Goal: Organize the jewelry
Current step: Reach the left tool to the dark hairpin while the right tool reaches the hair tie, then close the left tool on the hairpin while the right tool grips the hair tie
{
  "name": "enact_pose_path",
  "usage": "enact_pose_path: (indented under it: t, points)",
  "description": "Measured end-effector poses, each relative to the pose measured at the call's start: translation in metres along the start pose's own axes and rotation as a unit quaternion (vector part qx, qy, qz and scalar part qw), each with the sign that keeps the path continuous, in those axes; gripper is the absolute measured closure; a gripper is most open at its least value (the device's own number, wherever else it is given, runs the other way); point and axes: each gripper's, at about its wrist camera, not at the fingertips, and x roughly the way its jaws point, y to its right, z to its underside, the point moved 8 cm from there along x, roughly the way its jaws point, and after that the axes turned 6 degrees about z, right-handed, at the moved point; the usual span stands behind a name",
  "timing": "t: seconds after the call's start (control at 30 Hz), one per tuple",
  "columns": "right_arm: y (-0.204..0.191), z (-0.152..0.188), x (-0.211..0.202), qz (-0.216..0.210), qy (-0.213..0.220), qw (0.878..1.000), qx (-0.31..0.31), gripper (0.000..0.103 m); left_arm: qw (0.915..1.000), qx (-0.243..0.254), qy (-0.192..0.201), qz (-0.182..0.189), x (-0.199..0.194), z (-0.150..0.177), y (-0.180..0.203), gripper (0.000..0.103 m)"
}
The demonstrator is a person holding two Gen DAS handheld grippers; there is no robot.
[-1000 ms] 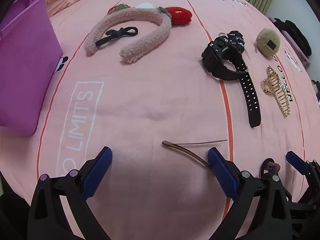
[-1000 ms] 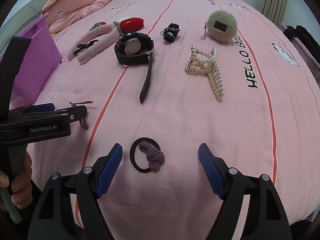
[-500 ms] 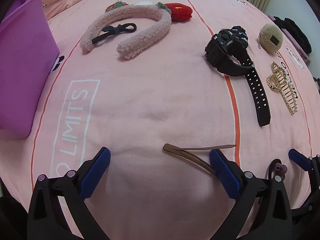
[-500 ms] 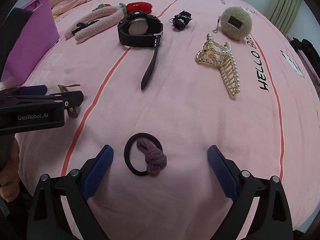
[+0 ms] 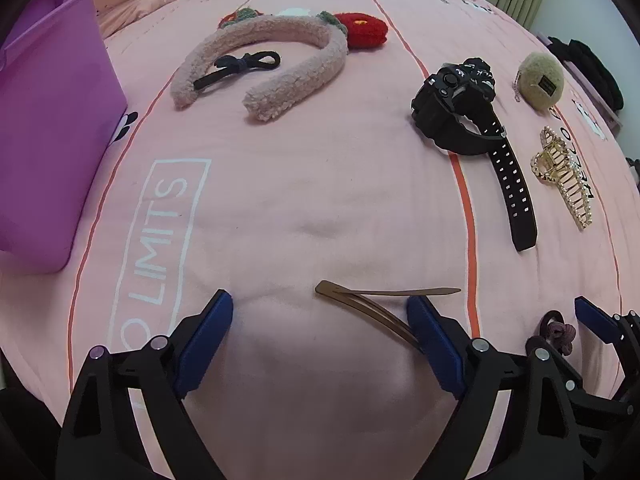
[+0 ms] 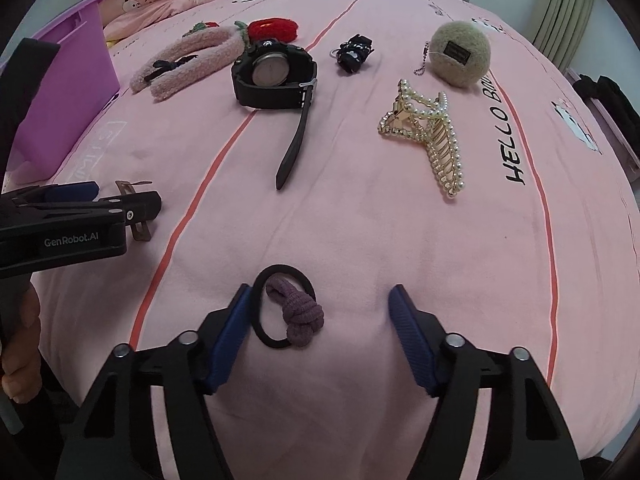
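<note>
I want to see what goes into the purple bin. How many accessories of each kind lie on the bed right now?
Headband: 1
Hair ties, black-and-mauve and red: 2
Hair clips, brown, pearl claw, black bow: 3
Watch: 1
Charms, fuzzy ball and small black one: 2
Total: 9

Both grippers point steeply down at the pink bedspread [image 6: 360, 220], side by side, the left gripper [image 5: 320, 320] to the left of the right gripper [image 6: 320, 312]. The left one's blue jaws stand wide and have just been closing a little, their tips at the bedspread with nothing pinched. The right one's jaws have just been closing too, half apart, the pads pressing on nothing. A hand [image 6: 18, 356] grips the left gripper's handle.
</note>
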Motion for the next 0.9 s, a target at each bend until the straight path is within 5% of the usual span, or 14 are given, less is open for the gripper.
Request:
enact_pose_path:
  t: [0.13,0.27,0.33,0.53,0.9]
  points:
    - [0.001,-0.001,-0.006,0.013,0.01,1.0,-0.005,0.082,1.0,-0.005,0.006,-0.001,-0.009,0.003,-0.003,0.041]
    - [0.002,-0.002,-0.008,0.005,0.012,1.0,0.005,0.084,0.9998,-0.018,0.01,0.001,-0.018,0.006,-0.01,0.066]
    - [0.003,-0.002,-0.01,0.001,0.013,1.0,0.008,0.085,0.9994,-0.032,0.011,0.005,-0.019,0.006,-0.017,0.09]
    - [0.002,0.0,-0.013,-0.011,0.011,1.0,0.016,0.085,0.9979,-0.059,0.018,0.018,-0.029,0.01,-0.026,0.1]
    - [0.0,-0.001,-0.021,-0.025,0.021,0.999,0.019,0.085,0.9959,-0.071,0.038,0.04,-0.047,0.005,-0.031,0.101]
